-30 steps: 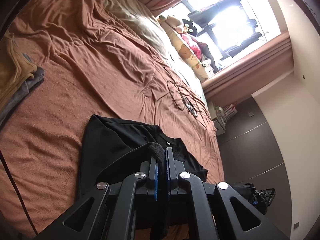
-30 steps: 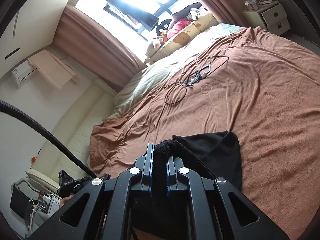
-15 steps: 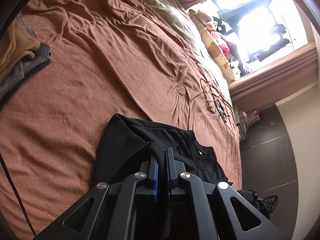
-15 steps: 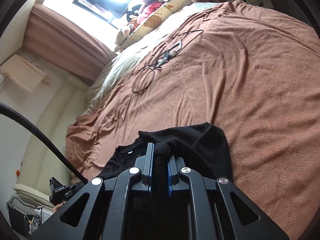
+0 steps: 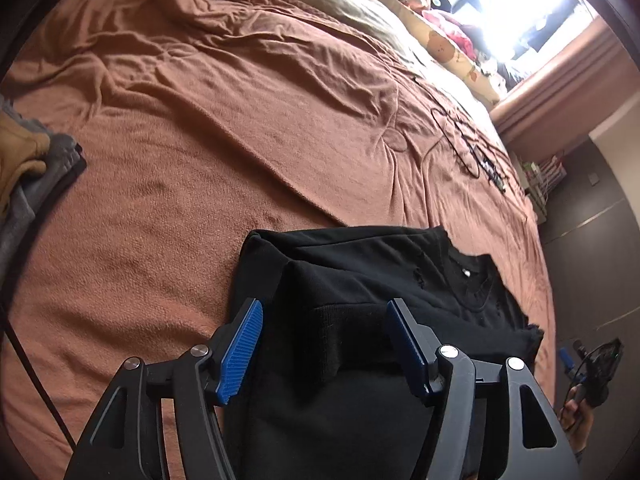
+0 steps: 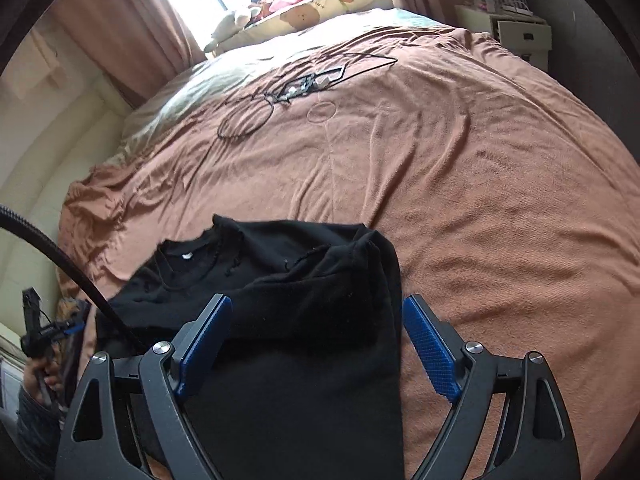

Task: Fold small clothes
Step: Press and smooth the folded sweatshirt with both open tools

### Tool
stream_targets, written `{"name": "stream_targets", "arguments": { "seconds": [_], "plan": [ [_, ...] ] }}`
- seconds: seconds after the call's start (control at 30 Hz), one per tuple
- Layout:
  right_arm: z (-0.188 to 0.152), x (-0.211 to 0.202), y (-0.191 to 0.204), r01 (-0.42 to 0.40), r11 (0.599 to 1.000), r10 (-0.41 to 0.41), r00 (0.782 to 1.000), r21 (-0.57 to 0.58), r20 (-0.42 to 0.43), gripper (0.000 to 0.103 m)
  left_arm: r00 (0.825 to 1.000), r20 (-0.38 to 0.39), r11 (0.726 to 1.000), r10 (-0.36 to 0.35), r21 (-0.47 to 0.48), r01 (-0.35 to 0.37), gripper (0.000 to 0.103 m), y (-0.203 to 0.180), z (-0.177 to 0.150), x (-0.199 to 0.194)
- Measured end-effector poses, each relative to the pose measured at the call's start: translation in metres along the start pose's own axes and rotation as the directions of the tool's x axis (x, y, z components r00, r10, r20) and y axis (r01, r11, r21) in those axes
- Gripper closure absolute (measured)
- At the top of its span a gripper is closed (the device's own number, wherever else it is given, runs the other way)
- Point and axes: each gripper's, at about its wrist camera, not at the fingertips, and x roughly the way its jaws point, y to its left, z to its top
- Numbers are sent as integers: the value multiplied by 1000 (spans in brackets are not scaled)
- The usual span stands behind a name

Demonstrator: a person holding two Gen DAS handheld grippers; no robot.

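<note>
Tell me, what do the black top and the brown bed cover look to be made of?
The black top looks like soft matte knit, maybe cotton jersey: it slumps in limp folds and has a ribbed band. The brown bed cover looks like fleece or terry: a fuzzy, napped surface with soft wrinkles and no sheen. Neither can be told for certain.

A bed's rumpled brown blanket (image 5: 224, 128) carries a folded black garment (image 5: 372, 280) at six o'clock, black cables (image 6: 256, 112) toward twelve, and tan-and-grey clothes (image 5: 28, 168) at nine.
</note>
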Motion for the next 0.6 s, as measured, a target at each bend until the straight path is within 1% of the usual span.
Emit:
{"name": "stream_targets", "arguments": {
  "seconds": [0.07, 0.13, 0.2, 0.3, 0.4, 0.47, 0.53, 0.6],
  "plan": [
    [-3, 4, 13, 61, 996, -63, 998, -61, -30, 17, 998, -31, 995, 50, 86, -47, 37, -8, -5, 4],
    [-5, 7, 24, 103, 988, -110, 992, -111, -57, 17, 993, -59, 980, 104, 174, -92, 37, -15, -12, 10],
    [-7, 9, 33, 132, 980, -144, 987, -147, -74, 17, 986, -85, 962, 142, 245, -117, 37, -21, -21, 15],
    [-10, 16, 43, 177, 964, -199, 975, -198, -98, 17, 976, -113, 939, 185, 315, -142, 37, -26, -34, 22],
    [-14, 28, 49, 198, 950, -234, 964, -240, -129, 17, 966, -132, 915, 221, 372, -158, 37, -30, -44, 27],
    [-19, 38, 53, 226, 933, -276, 949, -280, -153, 17, 959, -142, 899, 245, 403, -170, 37, -33, -49, 31],
    [-22, 55, 59, 263, 906, -332, 928, -333, -169, 17, 950, -156, 886, 269, 428, -181, 37, -35, -53, 38],
    [-23, 70, 65, 304, 875, -386, 908, -377, -164, 17, 936, -172, 869, 306, 452, -201, 37, -34, -57, 48]
  ]
}}
